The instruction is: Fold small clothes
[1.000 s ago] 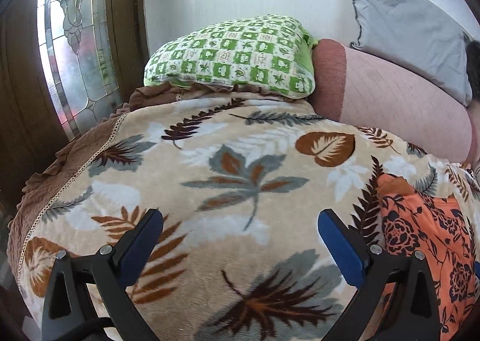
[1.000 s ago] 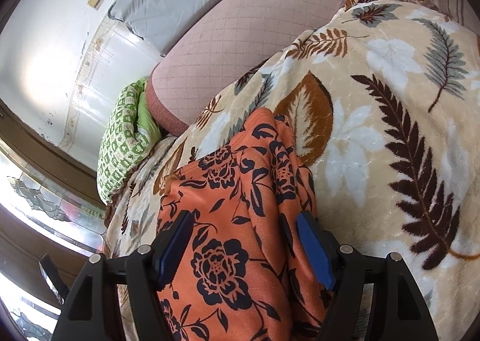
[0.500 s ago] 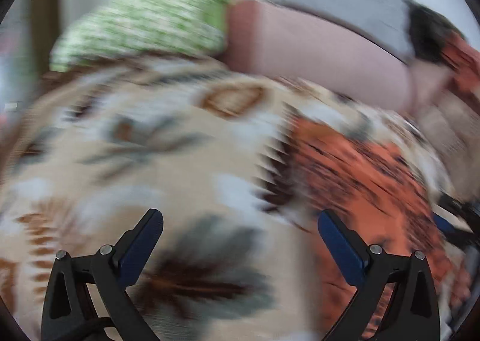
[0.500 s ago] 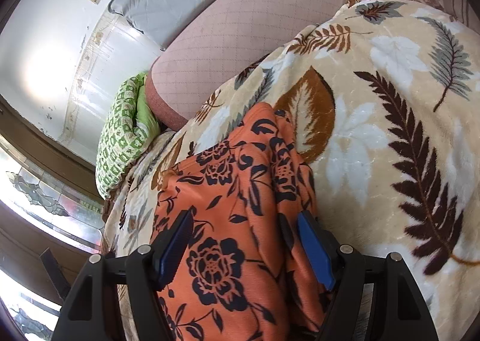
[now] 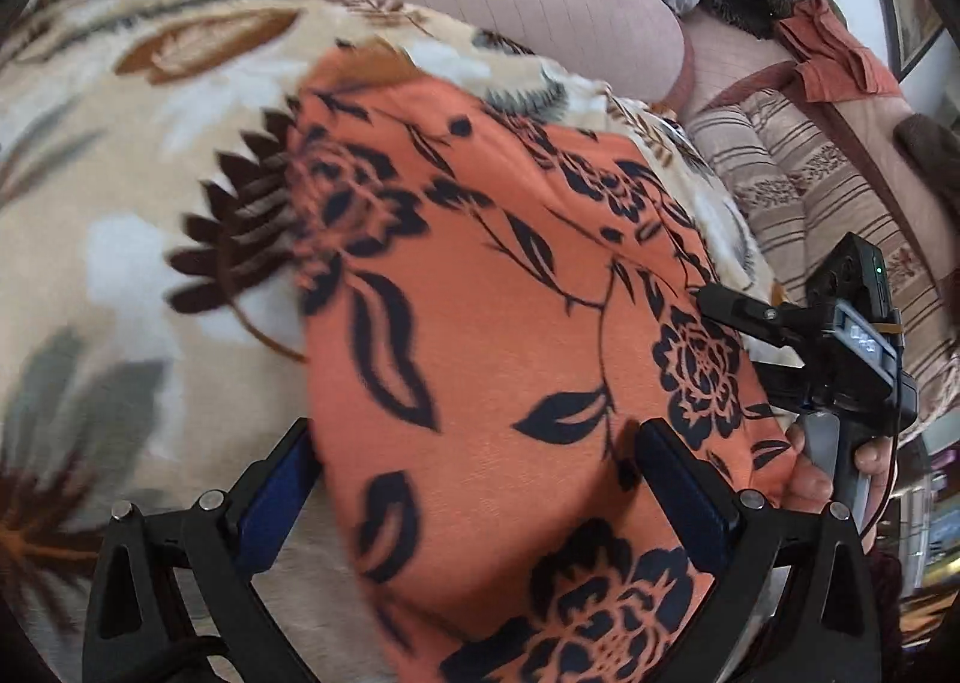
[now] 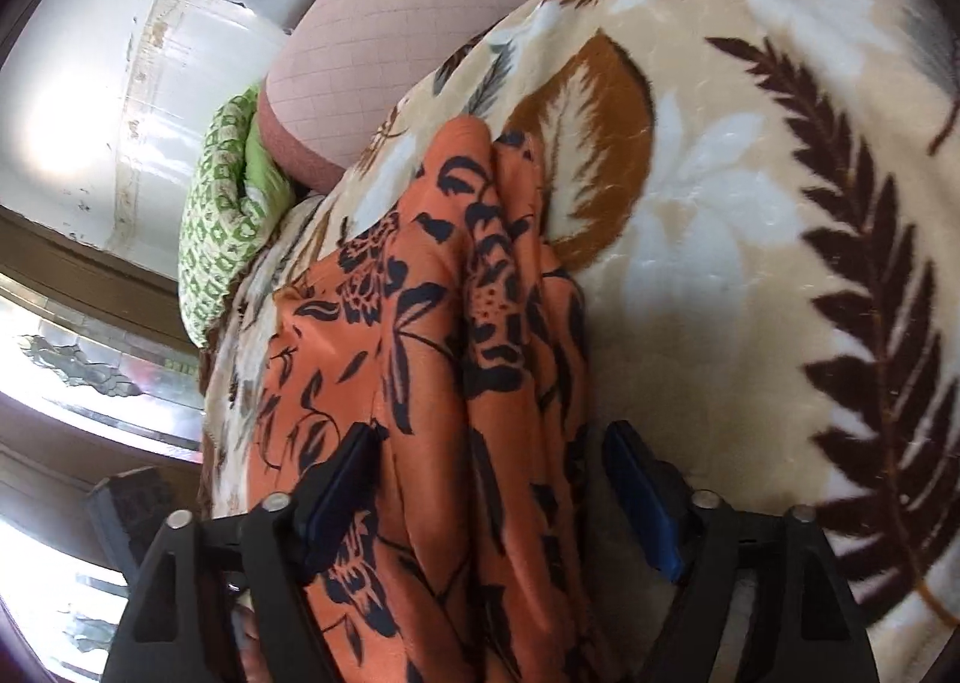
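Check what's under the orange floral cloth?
The orange floral cloth lies on the leaf-print blanket, which shows on both sides of it. Anything between cloth and blanket is covered and can't be seen.

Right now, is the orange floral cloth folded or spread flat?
Partly bunched: the orange floral cloth shows long ridges and creases on the leaf-print blanket, not flat.

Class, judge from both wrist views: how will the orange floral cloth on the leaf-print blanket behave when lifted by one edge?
The orange floral cloth will probably flop and drape: it lies in soft ridges. It seems light and thin, following the leaf-print blanket beneath. It may slide in a grip, since its surface looks smooth.
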